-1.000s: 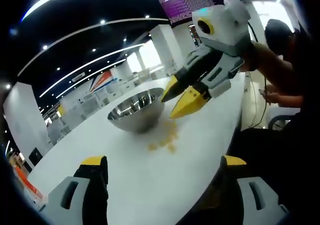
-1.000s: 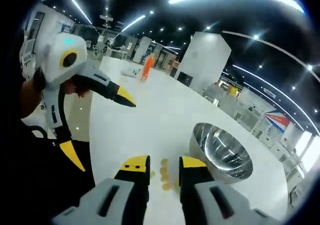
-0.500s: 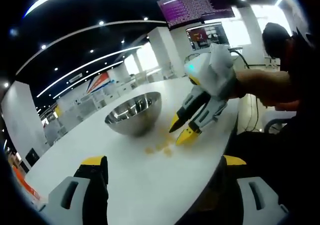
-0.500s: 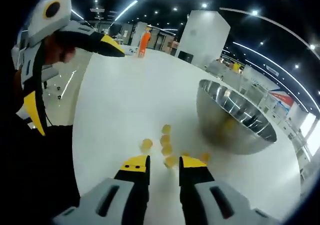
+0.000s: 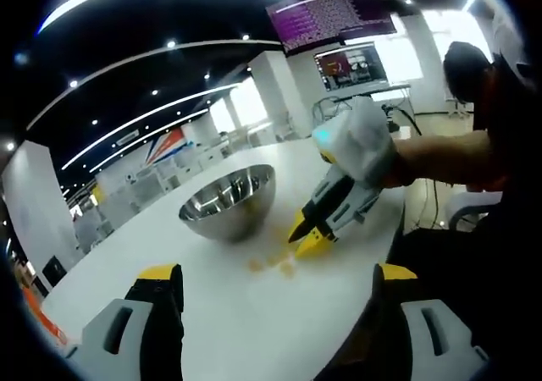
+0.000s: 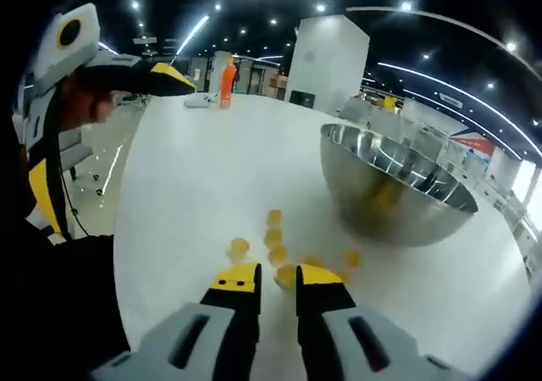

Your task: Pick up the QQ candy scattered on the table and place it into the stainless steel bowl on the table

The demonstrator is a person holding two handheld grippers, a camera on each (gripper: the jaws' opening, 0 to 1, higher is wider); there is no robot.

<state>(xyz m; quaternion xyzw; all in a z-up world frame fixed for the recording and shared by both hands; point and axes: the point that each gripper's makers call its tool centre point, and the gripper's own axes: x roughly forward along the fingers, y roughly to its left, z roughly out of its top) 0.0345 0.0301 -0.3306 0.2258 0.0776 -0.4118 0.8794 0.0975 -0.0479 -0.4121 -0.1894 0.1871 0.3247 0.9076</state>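
Note:
A stainless steel bowl point(image 5: 227, 199) point(image 6: 394, 186) stands on the white table point(image 5: 254, 322) point(image 6: 186, 169). Several yellow QQ candies point(image 5: 273, 262) point(image 6: 273, 235) lie scattered in front of it. My right gripper point(image 6: 279, 276) point(image 5: 306, 240) is down at the table among them. Its jaws are narrowed, and one candy point(image 6: 285, 274) sits in the gap between them, with space left on one side. My left gripper point(image 5: 275, 275) point(image 6: 118, 152) hovers back from the candies, open wide with nothing between its jaws.
A person's arm point(image 5: 440, 152) reaches in from the right over the table edge. An orange object point(image 6: 227, 80) stands at the table's far end. Screens point(image 5: 334, 13) hang behind the table, and the white top stretches away beyond the bowl.
My right gripper has come down from above the bowl to the candies, and its jaws have narrowed around one. The left gripper has stayed nearly still, open.

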